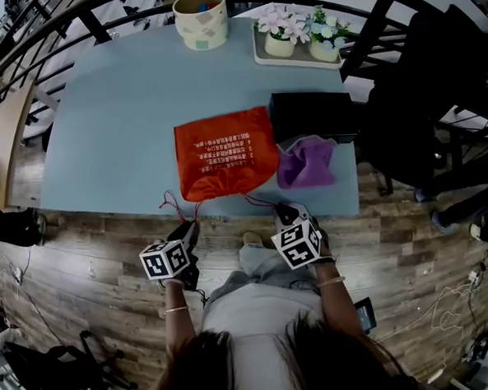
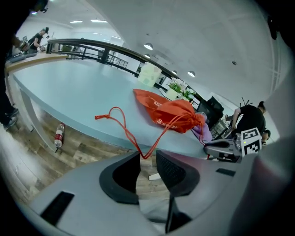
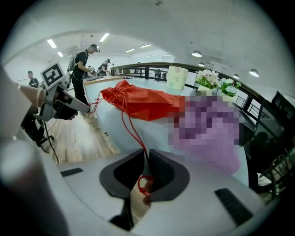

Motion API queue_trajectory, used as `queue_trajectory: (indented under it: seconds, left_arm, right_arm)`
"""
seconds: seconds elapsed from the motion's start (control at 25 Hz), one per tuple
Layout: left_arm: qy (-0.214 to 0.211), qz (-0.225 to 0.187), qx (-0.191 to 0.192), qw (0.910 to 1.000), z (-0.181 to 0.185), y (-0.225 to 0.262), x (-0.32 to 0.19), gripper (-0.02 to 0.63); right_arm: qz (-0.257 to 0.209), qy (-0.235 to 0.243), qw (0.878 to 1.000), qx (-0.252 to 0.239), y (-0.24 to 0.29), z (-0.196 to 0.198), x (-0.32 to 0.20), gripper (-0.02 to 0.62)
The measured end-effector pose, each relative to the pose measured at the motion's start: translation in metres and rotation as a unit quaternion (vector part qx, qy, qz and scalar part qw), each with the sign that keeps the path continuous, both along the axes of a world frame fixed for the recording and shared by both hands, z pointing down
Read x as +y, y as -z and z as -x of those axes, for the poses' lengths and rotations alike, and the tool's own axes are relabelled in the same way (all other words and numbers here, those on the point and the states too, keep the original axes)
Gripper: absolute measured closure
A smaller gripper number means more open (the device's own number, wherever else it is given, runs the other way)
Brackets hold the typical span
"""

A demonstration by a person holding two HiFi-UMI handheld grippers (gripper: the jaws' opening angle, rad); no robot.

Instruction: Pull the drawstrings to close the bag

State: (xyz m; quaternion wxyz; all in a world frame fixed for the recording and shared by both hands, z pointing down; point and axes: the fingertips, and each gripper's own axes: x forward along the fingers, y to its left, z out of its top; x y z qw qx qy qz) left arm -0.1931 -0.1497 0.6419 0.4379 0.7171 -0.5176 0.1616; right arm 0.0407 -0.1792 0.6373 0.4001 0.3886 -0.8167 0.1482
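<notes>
An orange drawstring bag (image 1: 225,154) lies flat on the pale blue table (image 1: 115,115), its mouth toward the near edge and gathered in folds (image 2: 196,119). Two red cords run from the mouth off the table edge. My left gripper (image 1: 188,228) hangs below that edge, open; the left cord's loop (image 2: 124,126) droops into the gap between its jaws (image 2: 147,154) without being pinched. My right gripper (image 1: 285,212) is shut on the right cord (image 3: 131,124), and the cord's knotted end shows behind the jaws (image 3: 146,154). The other gripper shows at the edge of each gripper view.
A purple cloth bag (image 1: 306,163) and a black box (image 1: 313,116) lie right of the orange bag. At the far edge stand a patterned cup (image 1: 200,20) and a tray of flower pots (image 1: 300,34). A bottle (image 2: 57,134) lies on the wooden floor.
</notes>
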Motion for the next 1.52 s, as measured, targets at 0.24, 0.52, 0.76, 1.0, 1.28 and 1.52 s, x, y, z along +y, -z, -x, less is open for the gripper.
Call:
queue_trajectory:
  seconds: [0.24,0.52,0.76,1.0,1.28,1.52]
  left_arm:
    - [-0.02,-0.003,-0.021,0.9996,0.0,0.004,0.005,0.496]
    - [-0.031,-0.012,-0.033,0.9989,0.002,0.012,0.014,0.484]
    - [-0.043,-0.014,-0.036,0.9983,0.002,0.018,0.023,0.483]
    - [-0.049,-0.012,-0.039,0.998,0.006,0.021,0.035,0.483]
    - [-0.046,-0.026,-0.052,0.9973,0.016,0.032,0.048,0.483]
    - [-0.052,-0.043,-0.061,0.9959,0.017,0.043,0.059,0.483]
  right_arm:
    - [0.007,-0.006,1.0,-0.018,0.003,0.005,0.005,0.516]
    - [-0.001,-0.025,0.999,-0.035,0.013,0.009,0.011,0.512]
    - [-0.008,-0.036,0.999,-0.039,0.02,0.011,0.019,0.512]
    - [-0.016,-0.043,0.998,-0.043,0.027,0.013,0.025,0.512]
    - [-0.028,-0.049,0.997,-0.047,0.036,0.022,0.034,0.512]
    - [-0.044,-0.052,0.996,-0.053,0.044,0.029,0.043,0.512]
